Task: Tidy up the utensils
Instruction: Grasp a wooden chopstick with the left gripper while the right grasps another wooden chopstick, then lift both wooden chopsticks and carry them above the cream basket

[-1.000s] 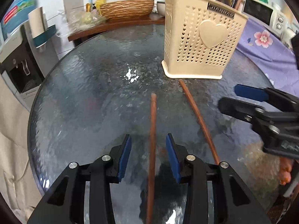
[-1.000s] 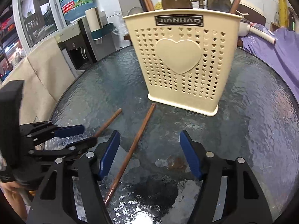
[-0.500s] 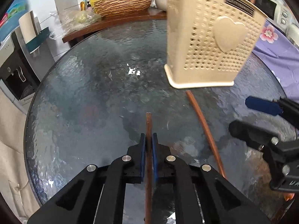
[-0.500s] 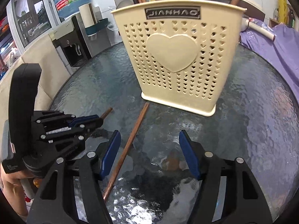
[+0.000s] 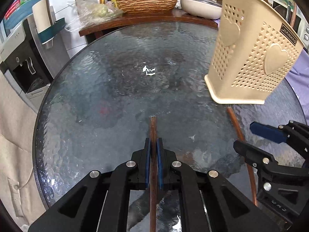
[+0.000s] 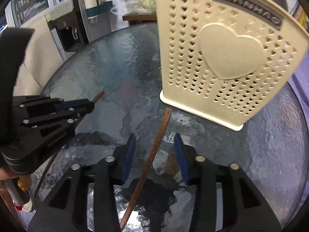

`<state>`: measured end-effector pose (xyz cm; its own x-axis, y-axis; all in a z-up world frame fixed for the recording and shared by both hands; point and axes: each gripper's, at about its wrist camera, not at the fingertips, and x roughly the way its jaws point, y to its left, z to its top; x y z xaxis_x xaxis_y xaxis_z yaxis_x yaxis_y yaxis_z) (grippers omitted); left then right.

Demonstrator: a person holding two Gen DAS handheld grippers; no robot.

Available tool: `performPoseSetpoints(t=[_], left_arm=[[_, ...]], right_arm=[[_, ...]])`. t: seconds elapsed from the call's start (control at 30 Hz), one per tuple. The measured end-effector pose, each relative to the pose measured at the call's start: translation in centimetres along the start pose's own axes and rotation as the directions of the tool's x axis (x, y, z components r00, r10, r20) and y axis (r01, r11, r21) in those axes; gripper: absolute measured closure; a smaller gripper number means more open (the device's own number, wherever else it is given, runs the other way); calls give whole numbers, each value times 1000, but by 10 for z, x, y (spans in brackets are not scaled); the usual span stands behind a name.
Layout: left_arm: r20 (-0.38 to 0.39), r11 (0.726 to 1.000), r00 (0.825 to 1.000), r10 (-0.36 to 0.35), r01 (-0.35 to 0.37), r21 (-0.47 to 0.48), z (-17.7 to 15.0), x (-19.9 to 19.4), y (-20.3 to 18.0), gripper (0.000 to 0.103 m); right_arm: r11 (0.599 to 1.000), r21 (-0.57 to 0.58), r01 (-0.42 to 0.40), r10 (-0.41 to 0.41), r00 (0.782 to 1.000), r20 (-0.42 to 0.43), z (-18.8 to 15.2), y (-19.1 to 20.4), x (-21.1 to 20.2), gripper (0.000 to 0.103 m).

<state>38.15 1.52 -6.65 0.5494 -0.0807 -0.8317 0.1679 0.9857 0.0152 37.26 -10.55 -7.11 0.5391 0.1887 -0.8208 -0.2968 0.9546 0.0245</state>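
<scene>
Two brown chopsticks lie on a round glass table [image 5: 96, 100]. My left gripper [image 5: 154, 145] is shut on the first chopstick [image 5: 153, 129], whose tip sticks out ahead of the blue pads. The second chopstick [image 6: 154, 150] runs between the blue pads of my right gripper [image 6: 154, 141], whose jaws are closing and stand apart from it on both sides. A cream perforated utensil holder [image 6: 222, 58] with a heart on its side stands just beyond that chopstick's far end. In the left wrist view the holder [image 5: 251, 58] is at the right and the right gripper [image 5: 256, 141] at the lower right.
A wooden counter [image 5: 135, 19] behind the table carries a woven basket [image 5: 146, 0], a plastic bag and a white pot. A water dispenser [image 5: 23, 58] stands at the left. Purple cloth [image 5: 301, 71] lies at the right edge. A person's hand [image 6: 23, 183] holds the left gripper.
My left gripper went from open to shut on its chopstick. My right gripper slid over the second chopstick and its jaws narrowed. Both views moved closer to the holder.
</scene>
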Motion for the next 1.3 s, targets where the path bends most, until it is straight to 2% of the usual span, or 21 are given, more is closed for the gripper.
performPoseSetpoints(t=[0.07,0.3,0.47,0.7,0.9,0.93,1.07,1.2,1.3], left_arm=[[1,1000,1000,3,-3,4,0,0,0,97],[4,1000,1000,14,-14,11,-2,0,-1,97],[5,1000,1000,23,-23,8,-1,1,1,97],[3,999,999,48,-48,0,0,1,-4,97],[39,999,999,32,-32,-15,-2,-16,-4,97],[54,999,998,29,-28,-18,-2,-22,-4,97],[113,1000,994,4,-2,-21,-2,-48,-6,97],[173,1000,985,-27,29,-8,-3,-78,-14,97],[208,998,976,-61,62,2,-2,-97,-19,97]], right_arm=[[1000,8,4,-4,1000,-21,0,0,7,70],[999,11,39,-39,999,-18,6,7,13,73],[999,22,48,-48,999,-11,8,7,15,91],[999,43,31,-31,1000,4,5,2,12,96],[997,58,-42,39,998,52,0,-8,-4,96],[993,66,-98,92,993,80,0,-13,-15,96],[978,80,-191,180,975,127,-3,-25,-40,96],[966,68,-250,235,957,172,-7,-33,-67,96],[963,53,-263,247,946,212,-10,-38,-87,96]])
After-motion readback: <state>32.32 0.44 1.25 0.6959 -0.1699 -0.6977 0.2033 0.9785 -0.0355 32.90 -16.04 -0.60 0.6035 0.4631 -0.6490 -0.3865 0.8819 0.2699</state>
